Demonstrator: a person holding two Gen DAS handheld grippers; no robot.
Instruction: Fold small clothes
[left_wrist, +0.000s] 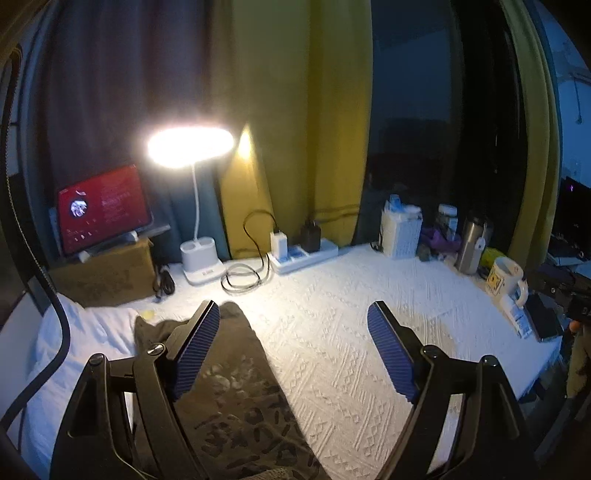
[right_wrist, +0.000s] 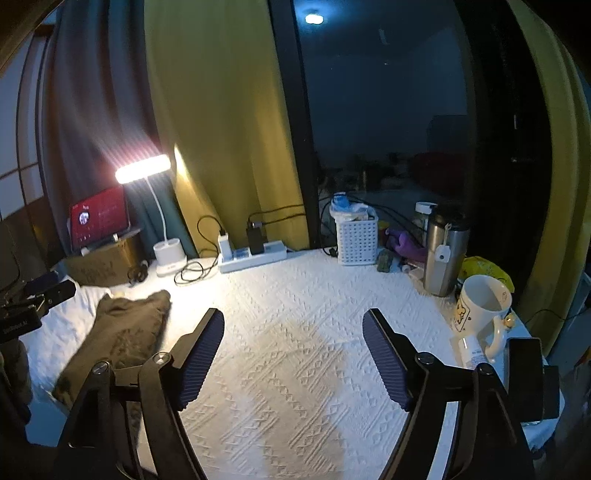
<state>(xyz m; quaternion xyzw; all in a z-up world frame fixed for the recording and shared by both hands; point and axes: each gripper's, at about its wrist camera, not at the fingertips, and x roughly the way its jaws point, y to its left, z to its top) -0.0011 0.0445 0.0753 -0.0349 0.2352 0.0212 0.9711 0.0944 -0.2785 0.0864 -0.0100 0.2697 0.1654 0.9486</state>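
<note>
Hovering above the white textured cloth (right_wrist: 295, 332) that covers the table, both grippers stand with their jaws spread wide and nothing between the blue ribbed pads. The left gripper (left_wrist: 293, 347) looks down past the dark olive garment (left_wrist: 236, 398), which lies flat on the cloth at the left side of the table, one end toward the lamp (left_wrist: 190, 142) and the other running under that gripper's left finger. From the right gripper (right_wrist: 293, 354) the same garment (right_wrist: 122, 332) shows as a long, narrow shape well off to the left, next to a rumpled white fabric (right_wrist: 62, 314), so it looks laid out on purpose where the lamp's light falls. Released as they are, the 2 tools hold no cloth at all, and I judge this a pause between folds or the end of 1. Clutter is kept to the back and right edges: a power strip (right_wrist: 255, 254), a white basket (right_wrist: 356, 236), a steel flask (right_wrist: 443, 254) and a mug (right_wrist: 480, 310), which leaves the middle of the cloth free as working room. A red-lit tablet (left_wrist: 103, 210) leans on a box at the far left.
</note>
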